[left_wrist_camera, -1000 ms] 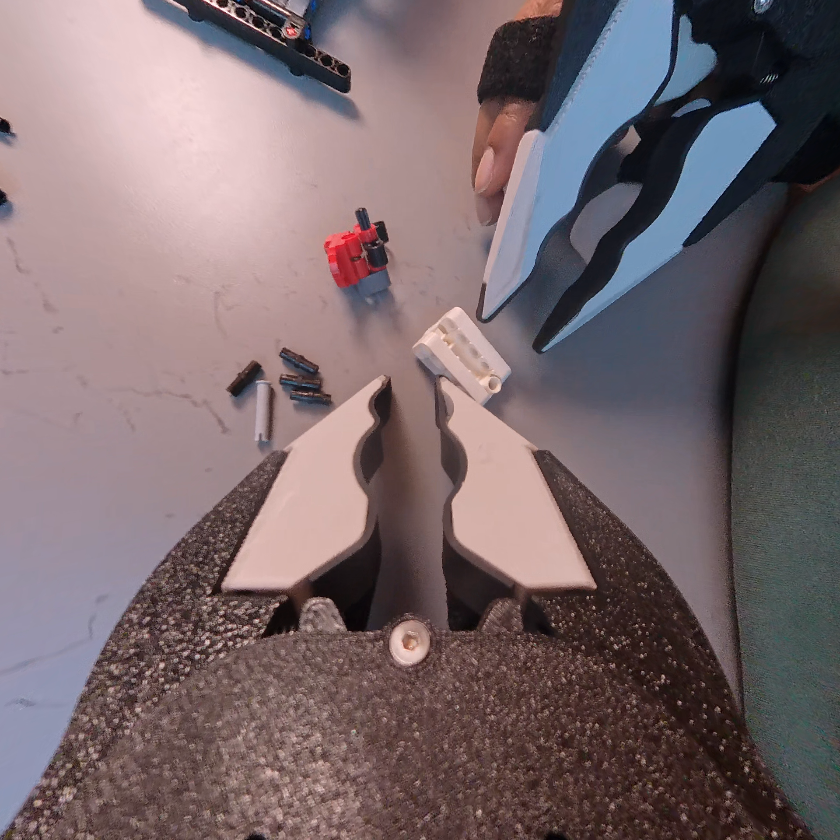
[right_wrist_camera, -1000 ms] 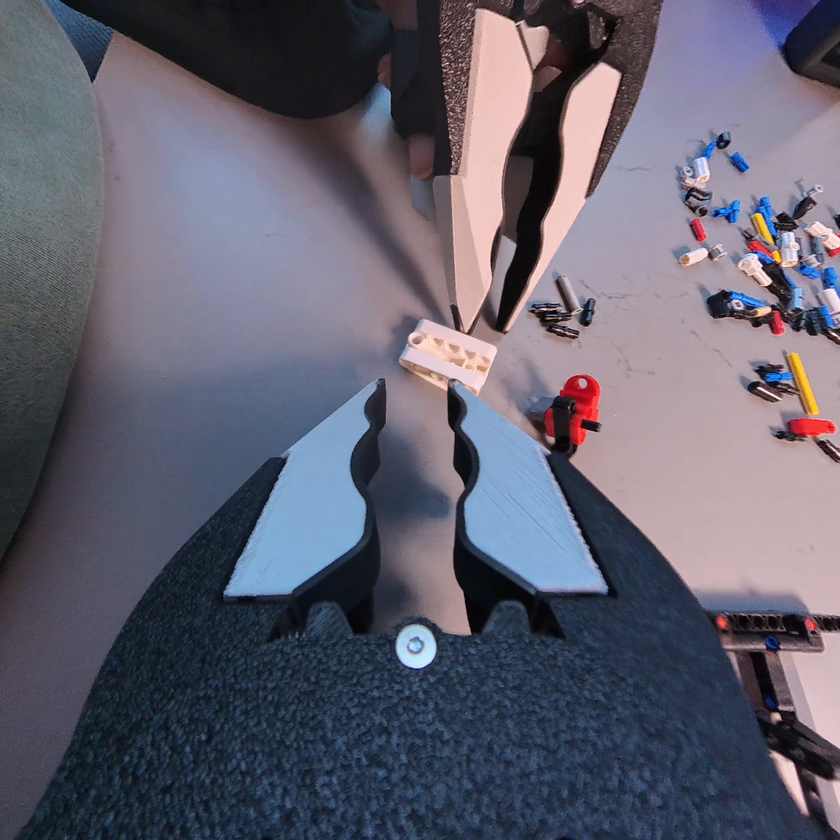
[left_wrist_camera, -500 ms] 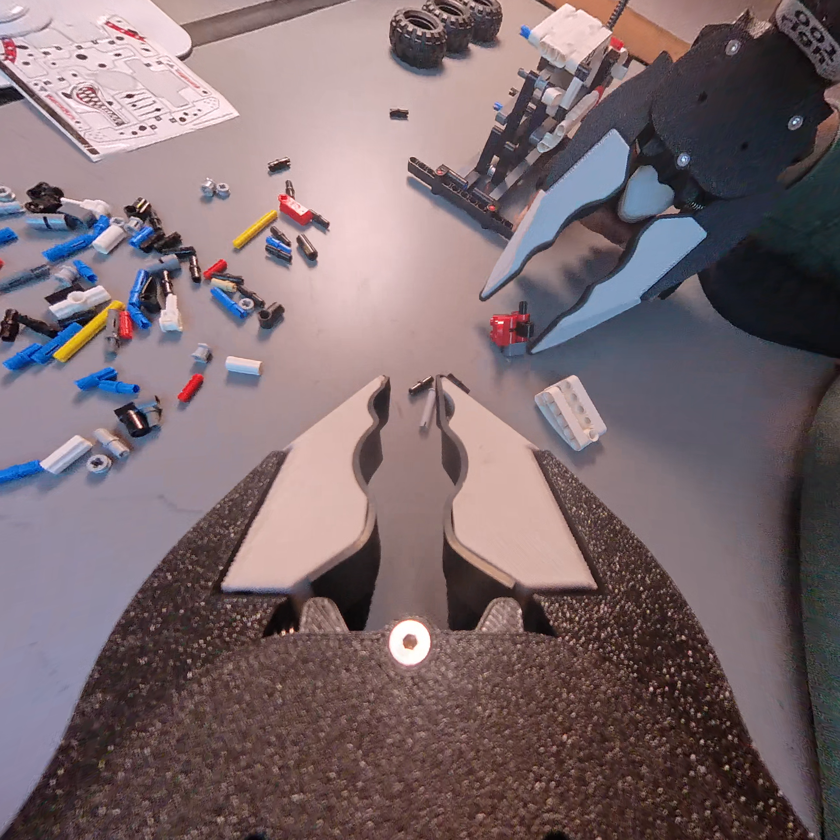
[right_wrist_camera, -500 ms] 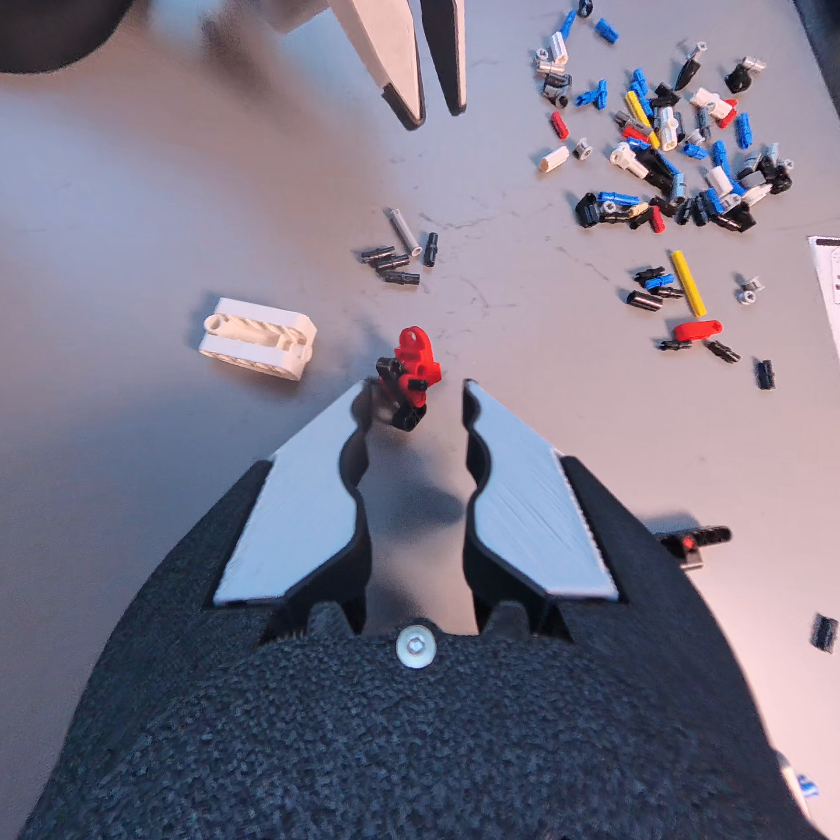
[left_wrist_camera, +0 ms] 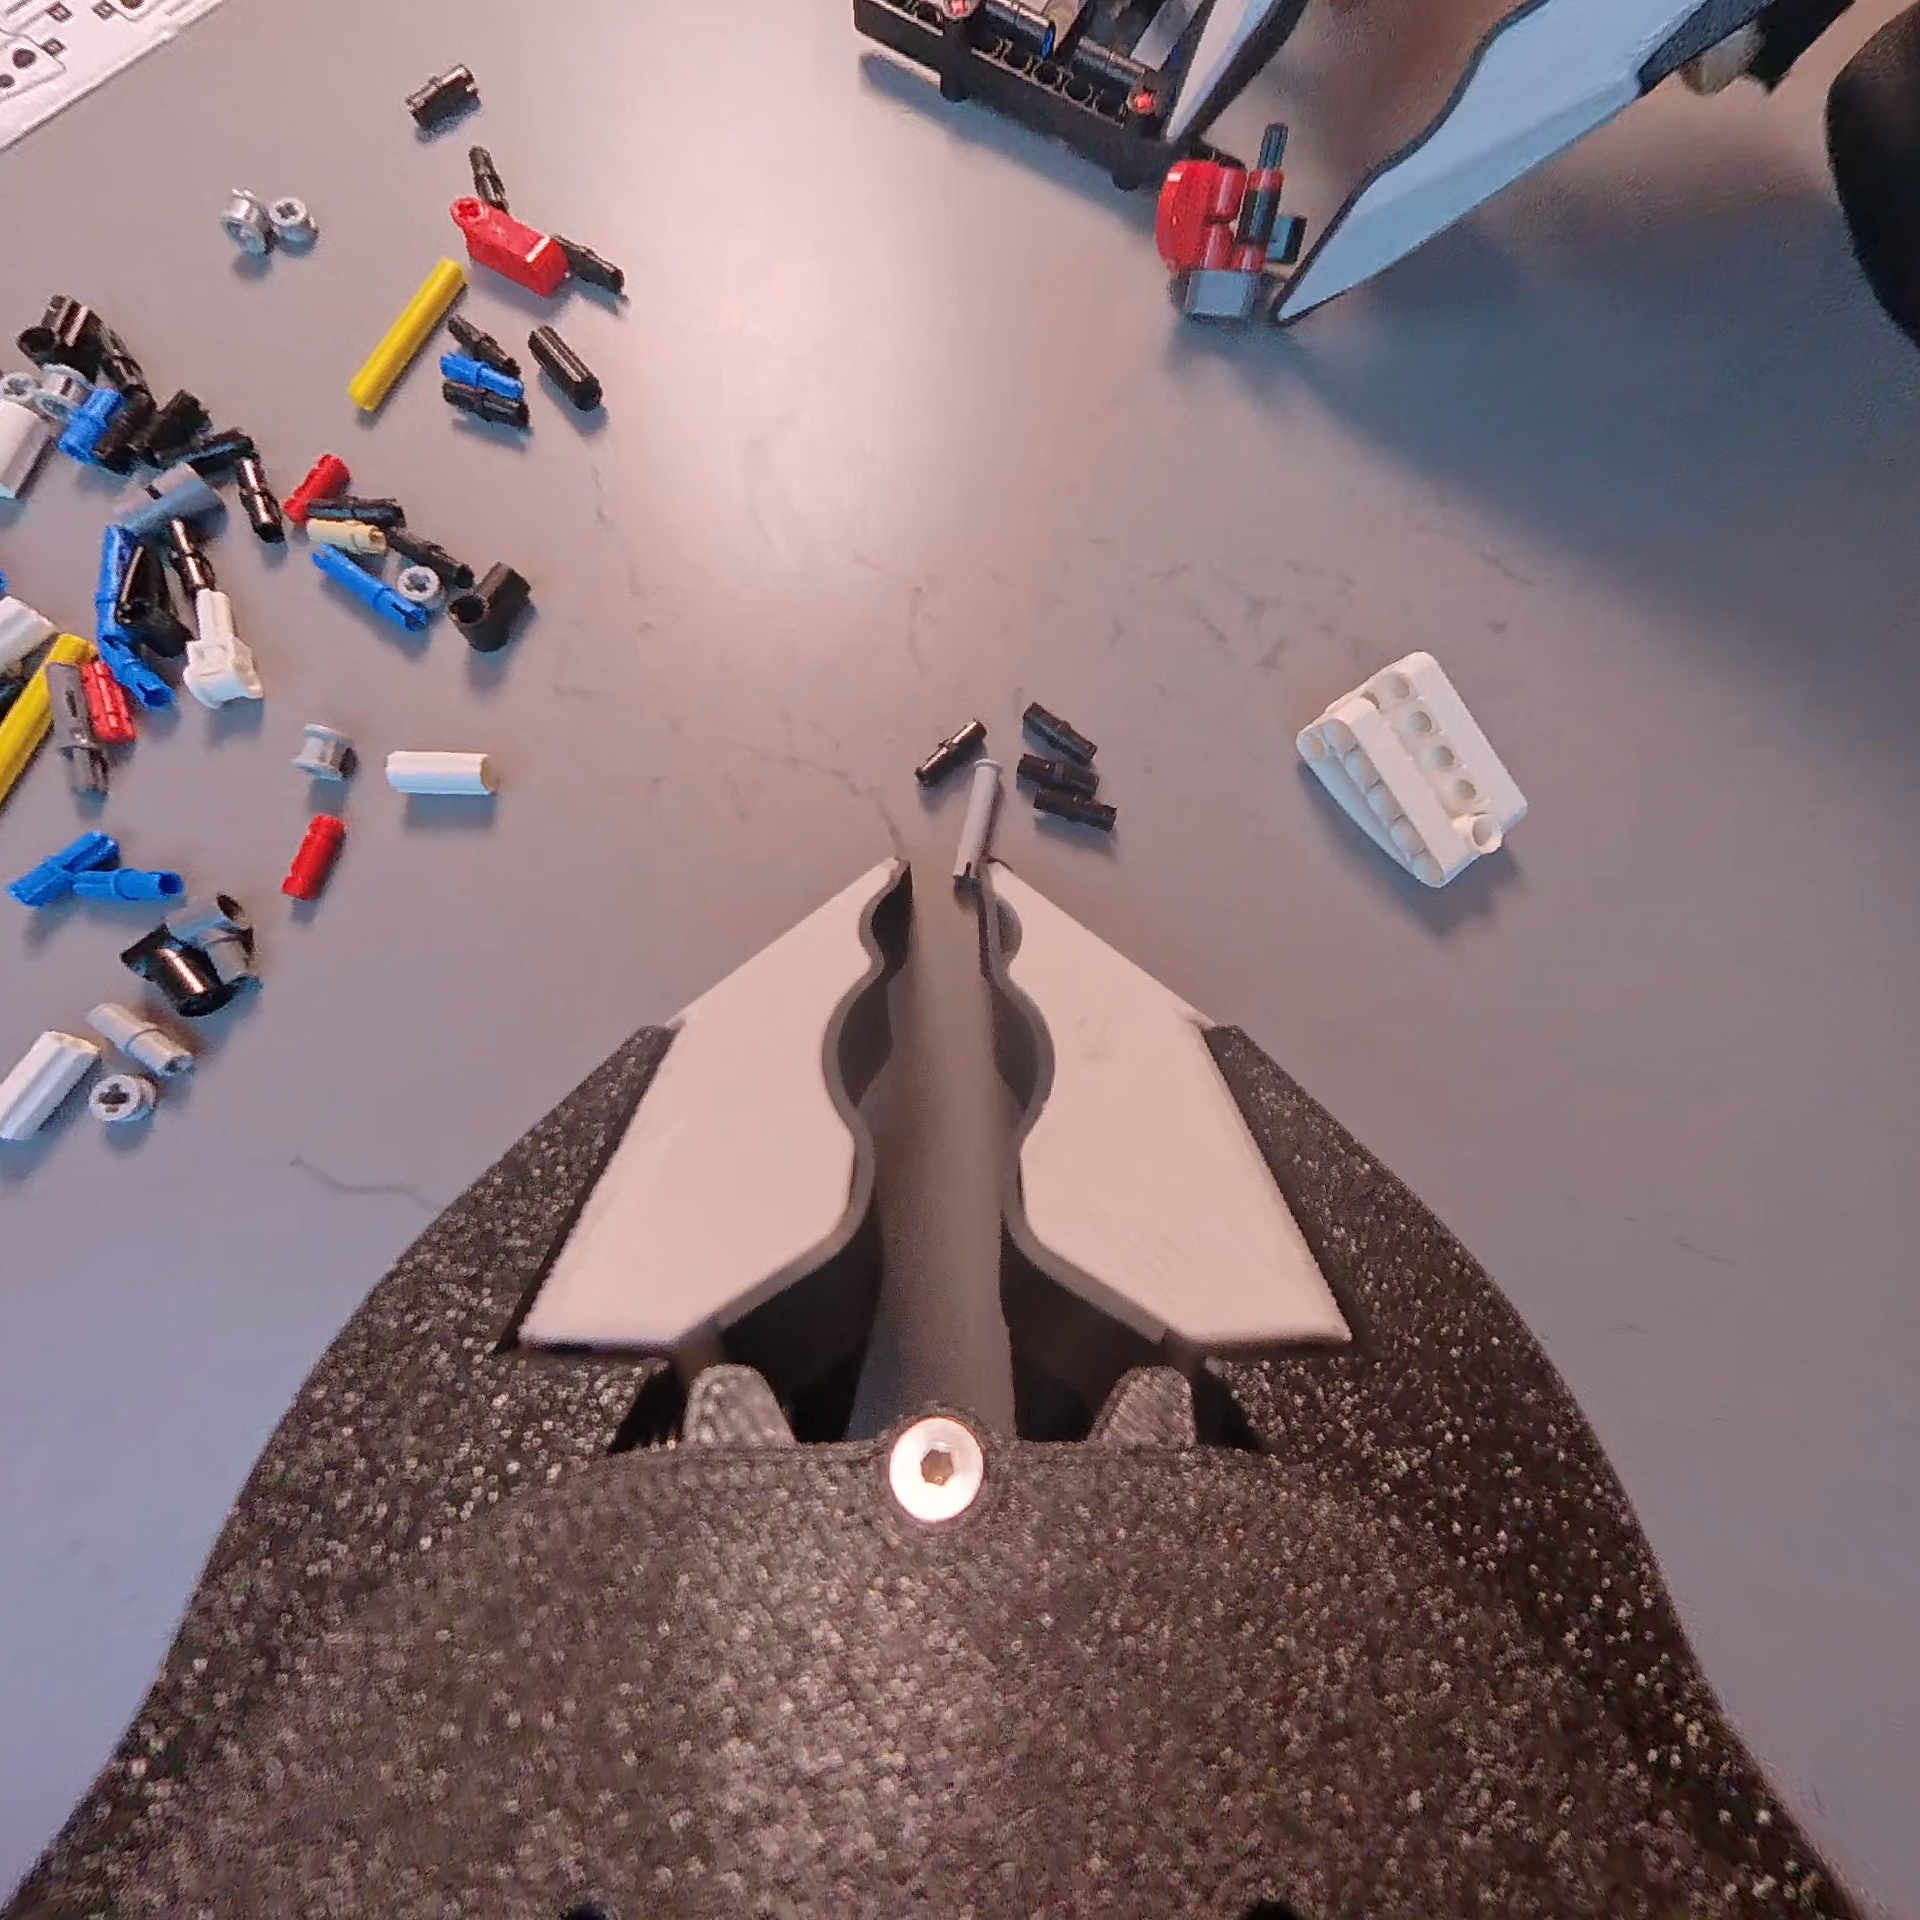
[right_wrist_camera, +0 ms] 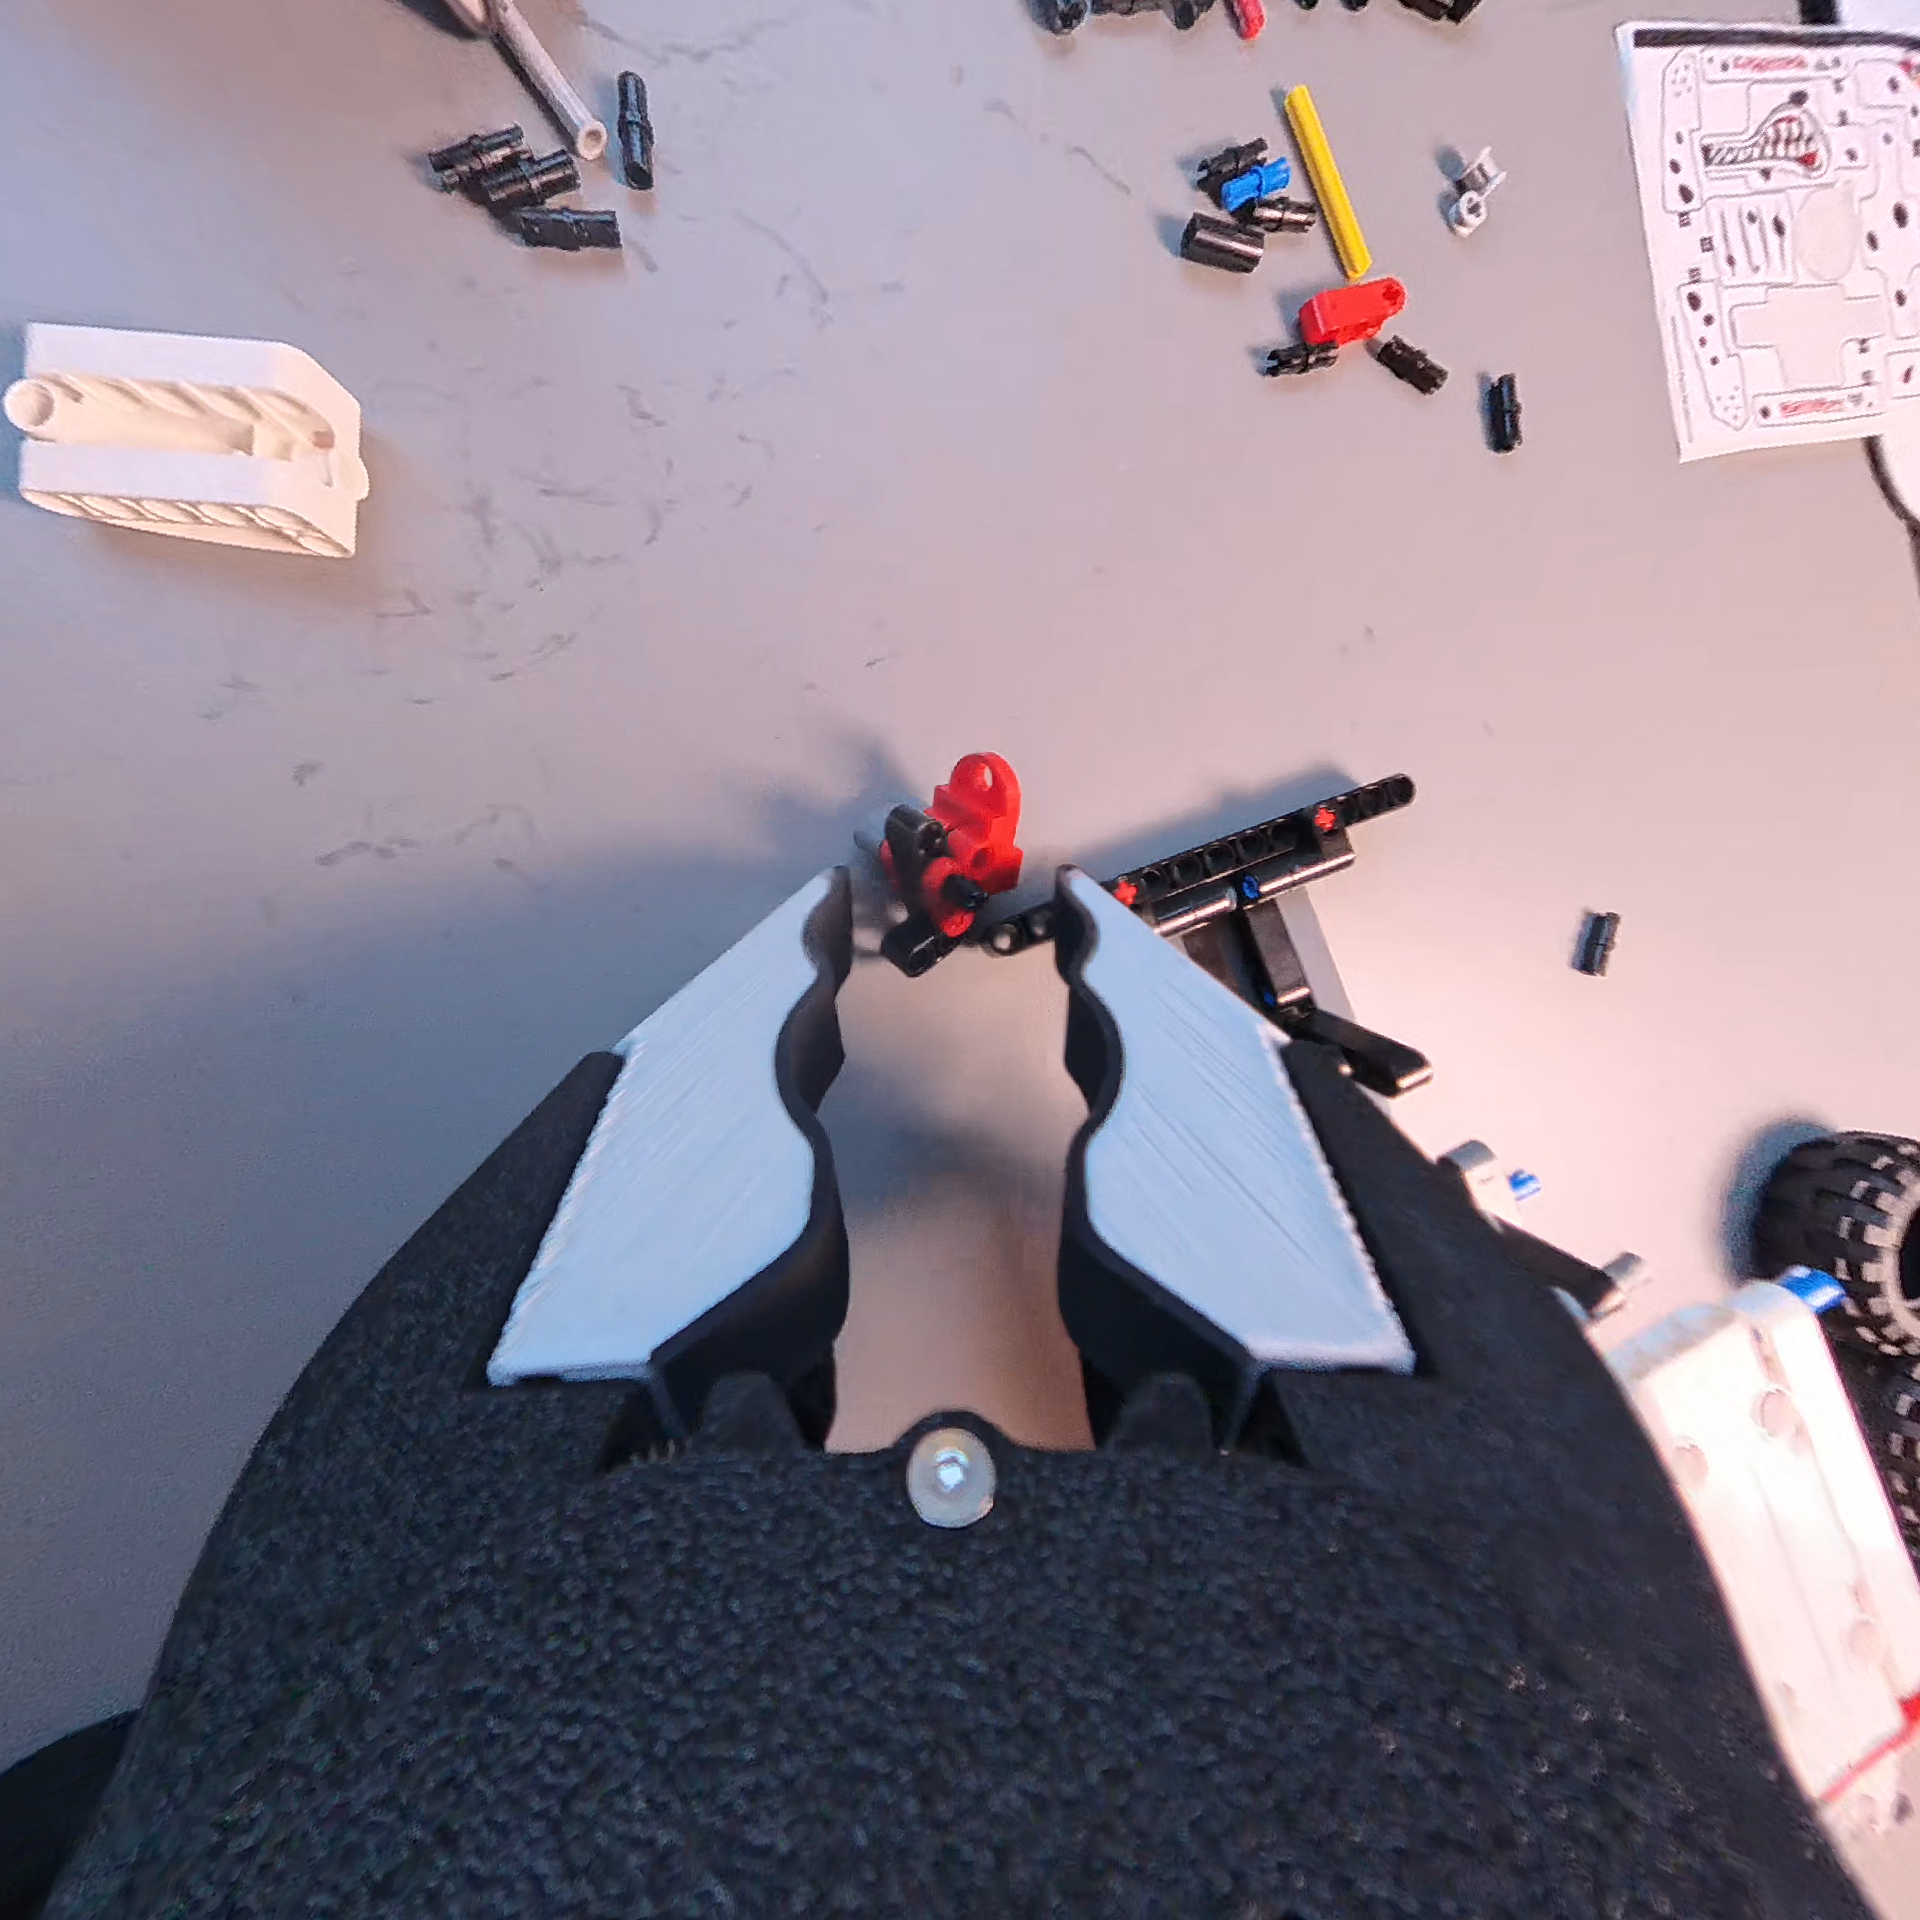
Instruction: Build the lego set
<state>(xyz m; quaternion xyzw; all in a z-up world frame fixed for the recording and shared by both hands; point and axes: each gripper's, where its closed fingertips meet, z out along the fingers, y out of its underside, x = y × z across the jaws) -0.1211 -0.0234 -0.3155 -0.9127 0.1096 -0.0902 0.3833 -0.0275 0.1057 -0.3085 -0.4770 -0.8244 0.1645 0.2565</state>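
The right gripper (right_wrist_camera: 951,894) is open wide and empty, with its tips low over the grey tabletop (right_wrist_camera: 935,540). Just past the tips sits the small red and black piece (right_wrist_camera: 956,852), a few little parts clicked together. It looks very light and hard, so it will not squash, but it could tip over or skid away if one finger bumps it first. The chunky red middle looks like the best place to pinch, not the thin black pins that stick out, as those could pull off or let it spin. Touching it on the right is the long black beam frame (right_wrist_camera: 1247,862) of the half-built model, so the fingers have little room on that side. The left gripper (left_wrist_camera: 940,883) is open only a narrow bit and holds nothing. A thin grey pin (left_wrist_camera: 975,821) lies right at its tips, with short black pins (left_wrist_camera: 1060,774) just beside it. The white block (left_wrist_camera: 1413,769) lies off to the right, and farther left lies a heap of loose parts (left_wrist_camera: 156,582).
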